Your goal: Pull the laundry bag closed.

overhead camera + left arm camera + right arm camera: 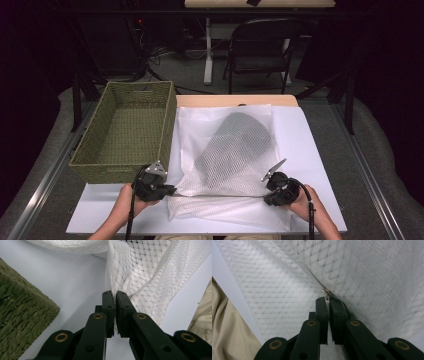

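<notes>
1. Gripping from both sides: the left tool [169, 190] is clenched on the near-left edge of the white mesh laundry bag [225, 150], while the right tool [266, 196] pinches the zipper pull [326, 292].
2. The bag lies flat on the desk [320, 165], a dark garment [235, 145] inside, beside the woven basket [107, 162].
3. Risk: the small pull could slip from the pads, or mesh could snag in the zipper if the left hold slackens.
4. The right gripper view reveals the pull; the high view reveals the garment and basket.
</notes>
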The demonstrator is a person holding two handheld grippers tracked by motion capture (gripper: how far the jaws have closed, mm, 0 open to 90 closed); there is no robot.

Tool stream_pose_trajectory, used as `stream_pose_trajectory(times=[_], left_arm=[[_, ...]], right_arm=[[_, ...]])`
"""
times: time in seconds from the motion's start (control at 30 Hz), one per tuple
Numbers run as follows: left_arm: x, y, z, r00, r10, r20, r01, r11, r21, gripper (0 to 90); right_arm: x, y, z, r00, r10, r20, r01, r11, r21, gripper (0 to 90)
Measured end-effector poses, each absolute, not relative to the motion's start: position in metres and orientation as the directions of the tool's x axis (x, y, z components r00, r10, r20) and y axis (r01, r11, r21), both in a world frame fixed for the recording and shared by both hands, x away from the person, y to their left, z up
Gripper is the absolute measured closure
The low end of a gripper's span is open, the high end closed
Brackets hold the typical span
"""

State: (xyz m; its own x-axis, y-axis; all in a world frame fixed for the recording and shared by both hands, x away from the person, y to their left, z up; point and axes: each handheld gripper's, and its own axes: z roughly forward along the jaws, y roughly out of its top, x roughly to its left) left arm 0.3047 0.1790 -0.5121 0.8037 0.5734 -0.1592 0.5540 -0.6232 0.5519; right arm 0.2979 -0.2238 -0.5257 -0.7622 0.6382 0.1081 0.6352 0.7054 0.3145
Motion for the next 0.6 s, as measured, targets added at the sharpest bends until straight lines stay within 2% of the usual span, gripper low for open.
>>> stream_pose_trajectory(times=[0.6], left_arm=[[0.305,0.179,-0.512,0.802,0.576,-0.160,0.558,-0.628,0.542,86.3]], right_arm=[[0.288,-0.245,-0.522,-0.725,0.683,0.092,0.670,0.668,0.322,86.3]])
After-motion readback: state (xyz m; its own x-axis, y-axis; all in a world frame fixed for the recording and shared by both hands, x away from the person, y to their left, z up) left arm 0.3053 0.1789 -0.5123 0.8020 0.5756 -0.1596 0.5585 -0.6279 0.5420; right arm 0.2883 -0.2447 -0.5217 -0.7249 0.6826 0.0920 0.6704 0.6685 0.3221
